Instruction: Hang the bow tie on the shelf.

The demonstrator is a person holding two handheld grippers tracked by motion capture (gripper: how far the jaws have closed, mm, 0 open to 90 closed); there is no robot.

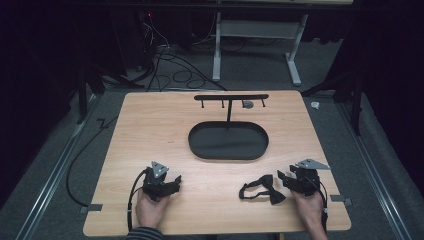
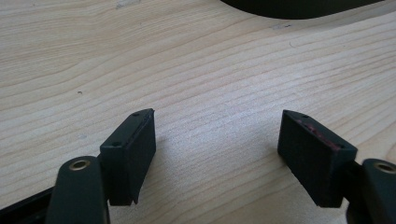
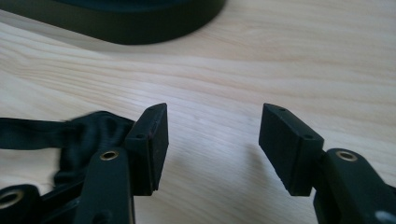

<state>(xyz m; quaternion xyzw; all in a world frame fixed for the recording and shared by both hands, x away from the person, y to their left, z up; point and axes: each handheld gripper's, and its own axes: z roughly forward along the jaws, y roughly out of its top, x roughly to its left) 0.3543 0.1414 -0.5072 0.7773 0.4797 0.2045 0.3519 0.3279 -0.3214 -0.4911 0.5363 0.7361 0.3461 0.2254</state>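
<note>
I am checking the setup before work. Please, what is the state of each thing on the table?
bow tie: lying flat on the table, beside the right gripper, not gripped.
oval tray: empty.
hook rack: upright behind the tray, one small grey item hanging.
left gripper: open, nothing between.
right gripper: open, nothing between.

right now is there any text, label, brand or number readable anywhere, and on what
None: no readable text in any view.
The black bow tie, the oval black tray, the hook stand and the wooden table carry no print or label.
The left tongs and right tongs show plain black pads, no marking.
</note>
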